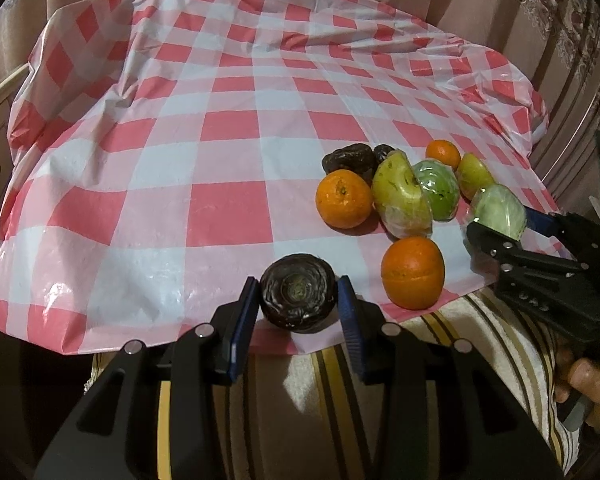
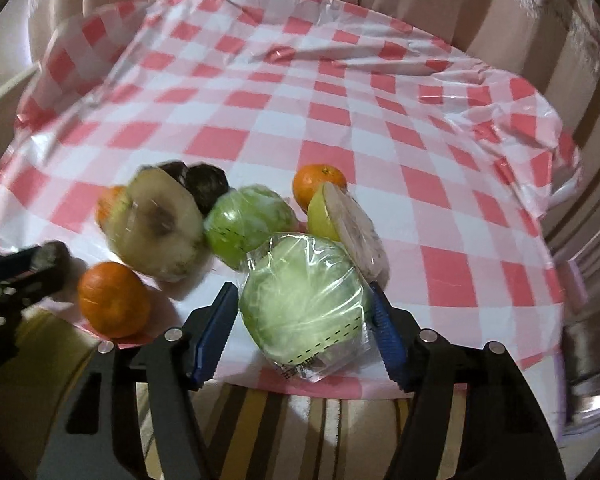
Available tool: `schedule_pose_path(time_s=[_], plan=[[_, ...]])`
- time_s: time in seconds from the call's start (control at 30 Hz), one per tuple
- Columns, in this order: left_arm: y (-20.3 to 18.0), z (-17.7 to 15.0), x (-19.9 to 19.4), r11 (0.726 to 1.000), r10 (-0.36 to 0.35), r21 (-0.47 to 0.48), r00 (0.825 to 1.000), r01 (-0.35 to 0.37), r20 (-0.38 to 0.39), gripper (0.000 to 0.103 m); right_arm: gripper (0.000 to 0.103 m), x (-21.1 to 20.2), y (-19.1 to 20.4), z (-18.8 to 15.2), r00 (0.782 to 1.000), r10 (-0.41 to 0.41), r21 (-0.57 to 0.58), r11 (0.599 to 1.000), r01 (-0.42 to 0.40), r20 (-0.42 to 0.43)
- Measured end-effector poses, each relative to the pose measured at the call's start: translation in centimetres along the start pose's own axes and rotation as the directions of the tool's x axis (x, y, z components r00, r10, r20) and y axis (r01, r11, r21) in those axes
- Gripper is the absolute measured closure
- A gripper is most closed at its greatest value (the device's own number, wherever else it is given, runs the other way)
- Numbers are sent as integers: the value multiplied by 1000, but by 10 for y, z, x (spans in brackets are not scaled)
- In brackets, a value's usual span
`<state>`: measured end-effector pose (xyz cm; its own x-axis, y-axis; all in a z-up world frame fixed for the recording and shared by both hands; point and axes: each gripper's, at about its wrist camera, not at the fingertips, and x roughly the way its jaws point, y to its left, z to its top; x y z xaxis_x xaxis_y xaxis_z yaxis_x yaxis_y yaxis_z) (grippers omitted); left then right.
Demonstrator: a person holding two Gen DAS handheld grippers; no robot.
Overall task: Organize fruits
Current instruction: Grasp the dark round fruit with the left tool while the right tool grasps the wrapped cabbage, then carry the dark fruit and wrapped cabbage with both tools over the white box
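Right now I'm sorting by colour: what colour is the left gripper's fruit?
Dark purple-brown fruit, clearest in left wrist view.

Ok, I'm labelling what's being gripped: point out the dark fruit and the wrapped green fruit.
dark fruit (image 1: 298, 298), left wrist view, on its ringed top face.
wrapped green fruit (image 2: 304, 304), right wrist view, on its plastic-covered front.

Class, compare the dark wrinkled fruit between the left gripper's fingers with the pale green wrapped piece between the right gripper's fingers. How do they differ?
The dark fruit is blackish-brown and wrinkled; the green wrapped piece is pale green and smooth. The dark fruit is bare; the green piece is sealed in clear film with a printed label. In the left wrist view the green piece looks the larger. Both sit between a gripper's blue fingers near the tablecloth's front edge.
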<state>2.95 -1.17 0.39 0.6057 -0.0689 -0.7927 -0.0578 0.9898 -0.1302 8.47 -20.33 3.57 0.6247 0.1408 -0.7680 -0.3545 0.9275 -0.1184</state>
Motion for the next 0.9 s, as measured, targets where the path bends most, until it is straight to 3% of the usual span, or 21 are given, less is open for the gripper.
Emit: schedule_pose_path(time_s=[0.17, 0.37, 0.9], plan=[[0, 1, -7, 1000, -3, -3, 1000, 3, 26, 63, 39, -10, -22, -1, 992, 121, 90, 988, -124, 32], [-9, 5, -19, 1000, -1, 18, 998, 0, 58, 63, 39, -21, -41, -3, 982, 179, 154, 970, -187, 64], [-80, 24, -35, 985, -58, 170, 995, 43, 87, 63, 39, -43, -111, -34, 974, 196, 299, 928, -221, 111]])
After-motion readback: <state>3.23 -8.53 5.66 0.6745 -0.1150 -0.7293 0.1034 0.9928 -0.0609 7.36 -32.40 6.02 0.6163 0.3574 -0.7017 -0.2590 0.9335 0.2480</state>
